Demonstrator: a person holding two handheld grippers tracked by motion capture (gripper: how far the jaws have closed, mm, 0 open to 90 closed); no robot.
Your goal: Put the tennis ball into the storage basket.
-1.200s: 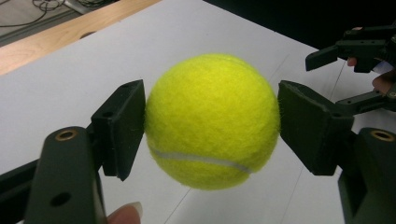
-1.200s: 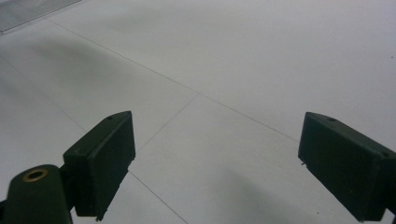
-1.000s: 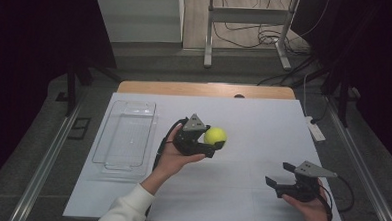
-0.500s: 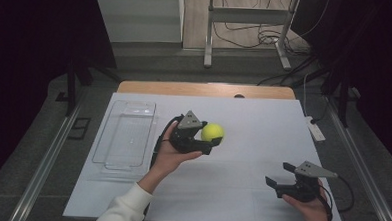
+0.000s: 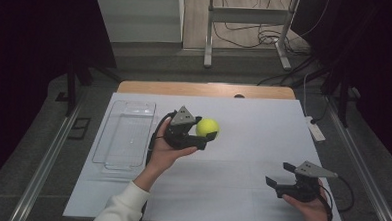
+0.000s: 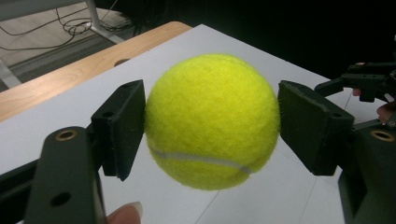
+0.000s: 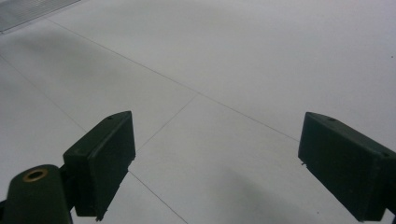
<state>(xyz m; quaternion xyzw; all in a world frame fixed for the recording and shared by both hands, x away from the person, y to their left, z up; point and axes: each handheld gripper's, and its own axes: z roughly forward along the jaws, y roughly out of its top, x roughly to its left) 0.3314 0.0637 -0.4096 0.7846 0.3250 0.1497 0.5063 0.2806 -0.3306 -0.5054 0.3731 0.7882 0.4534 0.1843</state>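
Note:
A yellow-green tennis ball hangs above the white table sheet, clamped between the black pads of my left gripper. In the left gripper view the ball sits squarely between both pads, which press on its sides; my left gripper is shut on it. My right gripper rests low near the front right of the sheet, held in a hand. Its jaws stand wide open with only bare sheet between them. Farther off in the left gripper view, the right gripper shows at the right edge.
A clear plastic tray lies on the left part of the sheet, beside my left hand. A wooden table edge runs along the back. A white power strip lies off the right side. Dark floor and metal rails surround the table.
My left gripper with the ball has drifted slightly left and up in the high view. The right gripper has kept still.

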